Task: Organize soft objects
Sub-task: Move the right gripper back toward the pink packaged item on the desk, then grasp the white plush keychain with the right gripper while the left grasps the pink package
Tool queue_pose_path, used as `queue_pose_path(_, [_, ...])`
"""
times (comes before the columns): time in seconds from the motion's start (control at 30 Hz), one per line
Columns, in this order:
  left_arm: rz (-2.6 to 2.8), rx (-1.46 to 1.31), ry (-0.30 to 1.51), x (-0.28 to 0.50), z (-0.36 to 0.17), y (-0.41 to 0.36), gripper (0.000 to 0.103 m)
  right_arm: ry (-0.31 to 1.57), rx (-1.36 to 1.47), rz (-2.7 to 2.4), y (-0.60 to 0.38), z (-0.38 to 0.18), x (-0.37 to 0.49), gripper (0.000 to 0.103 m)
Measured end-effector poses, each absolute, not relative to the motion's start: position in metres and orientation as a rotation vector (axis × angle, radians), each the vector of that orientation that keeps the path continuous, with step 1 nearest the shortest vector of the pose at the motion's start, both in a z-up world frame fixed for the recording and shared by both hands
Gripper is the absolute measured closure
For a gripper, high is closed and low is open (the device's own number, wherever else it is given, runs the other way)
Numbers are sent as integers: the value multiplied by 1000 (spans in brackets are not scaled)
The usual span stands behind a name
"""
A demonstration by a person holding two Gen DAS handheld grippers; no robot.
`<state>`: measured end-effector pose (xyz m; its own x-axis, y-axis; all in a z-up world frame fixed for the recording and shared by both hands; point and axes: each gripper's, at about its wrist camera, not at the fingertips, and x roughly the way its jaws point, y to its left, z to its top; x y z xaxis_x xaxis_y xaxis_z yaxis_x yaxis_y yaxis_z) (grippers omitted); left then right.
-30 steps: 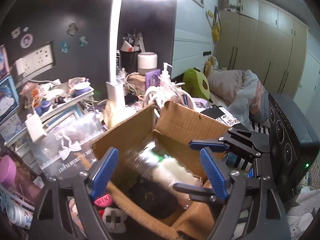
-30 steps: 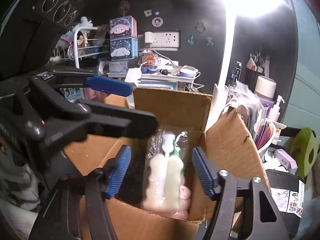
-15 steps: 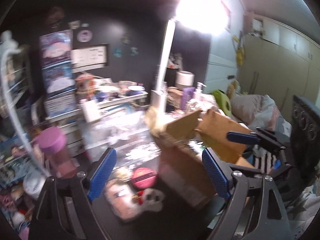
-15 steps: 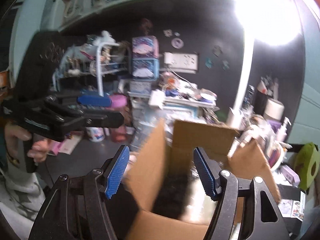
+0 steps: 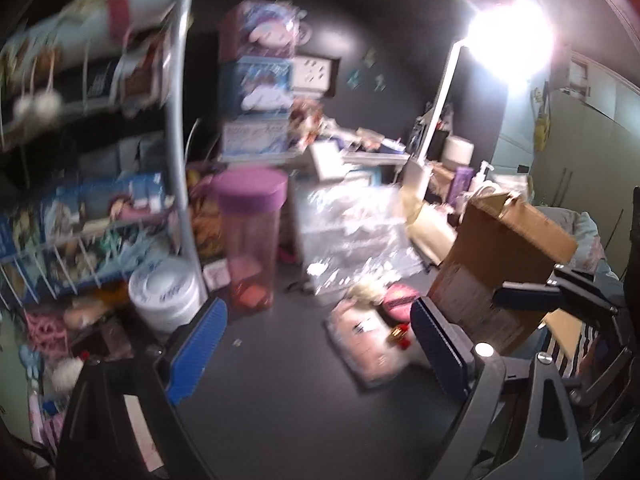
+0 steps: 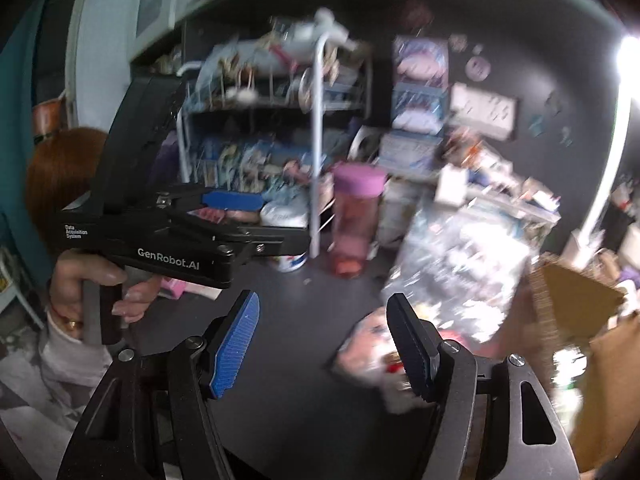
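Wrapped plush (image 5: pixel 368 344) on dark desk, just beyond opening, empty left hand-held gripper (image 5: pixel 316 344)

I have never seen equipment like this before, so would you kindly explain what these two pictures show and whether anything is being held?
There is no robot here: a person carries a hand-held gripper in each hand, and each one has a wide-angle camera looking forward along its two blue-padded fingers. The left gripper fills the bottom of its own picture; its jaws are opening, with nothing between them. The right gripper shows likewise in its picture, jaws apart and empty. That picture also catches the left gripper from the side, held by a hand. On the dark desk lie a wrapped soft toy, a cardboard box and a pink bottle. Both pictures are blurred by motion.
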<state>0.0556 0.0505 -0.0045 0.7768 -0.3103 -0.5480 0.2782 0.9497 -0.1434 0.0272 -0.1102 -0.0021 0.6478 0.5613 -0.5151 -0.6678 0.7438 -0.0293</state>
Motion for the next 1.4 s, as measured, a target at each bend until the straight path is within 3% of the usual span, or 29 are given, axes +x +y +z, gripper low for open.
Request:
queue_pose_path(0.2, [-300, -74, 685, 68, -45, 67, 11, 677, -189, 698, -85, -57, 66, 41])
queue_pose_path(0.33, [-310, -99, 717, 74, -61, 73, 11, 743, -207, 638, -81, -87, 91, 62])
queue_pose_path(0.4, [-308, -105, 725, 76, -66, 75, 11, 761, -219, 612, -80, -99, 103, 65])
queue_pose_path(1.03, [-310, -109, 755, 77, -74, 73, 11, 831, -157, 884, -45, -126, 83, 65])
queue_pose_path(1.4, [-293, -100, 769, 64, -77, 70, 11, 655, -224, 520, -107, -85, 76, 65])
